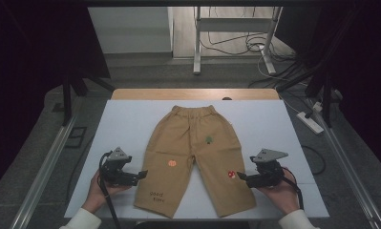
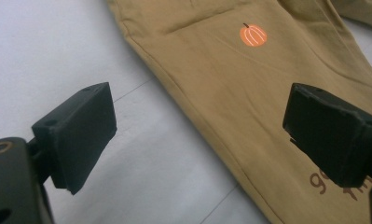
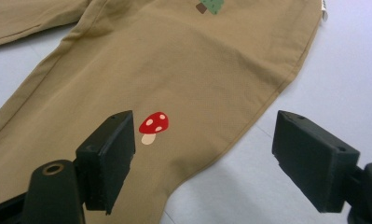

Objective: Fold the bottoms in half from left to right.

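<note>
Holding both grippers wide and empty, you are flanking the tan shorts (image 1: 195, 157) lying flat mid-table, left gripper (image 1: 141, 174) at eight o'clock and right gripper (image 1: 240, 176) at four o'clock, seemingly lining up outer-seam grabs for folding.

The brown lettering (image 2: 326, 184) on the trousers (image 2: 230, 74) is partly hidden.

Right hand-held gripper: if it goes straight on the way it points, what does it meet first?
Most likely the outer edge of the tan shorts leg, near the red mushroom print. The right hand-held gripper has open jaws straddling that hem; depth is unclear.
</note>
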{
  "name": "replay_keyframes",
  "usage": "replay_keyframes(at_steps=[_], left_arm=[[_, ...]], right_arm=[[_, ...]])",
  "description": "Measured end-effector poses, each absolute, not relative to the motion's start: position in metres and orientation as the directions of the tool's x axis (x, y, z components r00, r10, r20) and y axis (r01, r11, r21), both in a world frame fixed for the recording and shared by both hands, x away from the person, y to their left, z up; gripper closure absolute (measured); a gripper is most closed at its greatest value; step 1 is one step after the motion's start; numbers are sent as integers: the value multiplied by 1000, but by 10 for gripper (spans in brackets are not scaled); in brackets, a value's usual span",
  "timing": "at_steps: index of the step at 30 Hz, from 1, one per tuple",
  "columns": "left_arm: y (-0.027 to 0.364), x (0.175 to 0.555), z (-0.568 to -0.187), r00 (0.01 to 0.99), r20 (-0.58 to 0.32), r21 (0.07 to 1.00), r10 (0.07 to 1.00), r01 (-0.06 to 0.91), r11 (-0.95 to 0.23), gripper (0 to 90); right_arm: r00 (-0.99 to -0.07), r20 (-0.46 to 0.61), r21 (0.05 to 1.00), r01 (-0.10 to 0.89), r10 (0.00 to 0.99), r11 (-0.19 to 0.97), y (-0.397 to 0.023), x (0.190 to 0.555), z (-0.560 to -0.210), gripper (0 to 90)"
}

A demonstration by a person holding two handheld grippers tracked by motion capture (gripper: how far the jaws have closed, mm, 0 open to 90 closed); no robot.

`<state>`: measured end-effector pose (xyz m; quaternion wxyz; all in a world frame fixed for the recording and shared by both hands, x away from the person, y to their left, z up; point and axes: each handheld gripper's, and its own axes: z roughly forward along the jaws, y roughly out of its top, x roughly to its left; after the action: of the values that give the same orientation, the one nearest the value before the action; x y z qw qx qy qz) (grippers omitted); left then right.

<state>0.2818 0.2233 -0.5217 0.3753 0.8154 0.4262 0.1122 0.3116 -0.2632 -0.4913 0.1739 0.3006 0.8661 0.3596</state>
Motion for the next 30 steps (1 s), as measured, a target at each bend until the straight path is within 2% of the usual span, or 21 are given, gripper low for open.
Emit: replay_keyframes(at_steps=[14, 30], left_arm=[[217, 286, -520, 635, -117, 714, 763, 588, -380, 94], [221, 285, -521, 624, -140, 718, 769, 598, -355, 93]], right_arm=[[-768, -102, 721, 381, 632, 579, -258, 306, -492, 219], [-794, -82, 744, 353, 602, 567, -237, 312, -486, 219]])
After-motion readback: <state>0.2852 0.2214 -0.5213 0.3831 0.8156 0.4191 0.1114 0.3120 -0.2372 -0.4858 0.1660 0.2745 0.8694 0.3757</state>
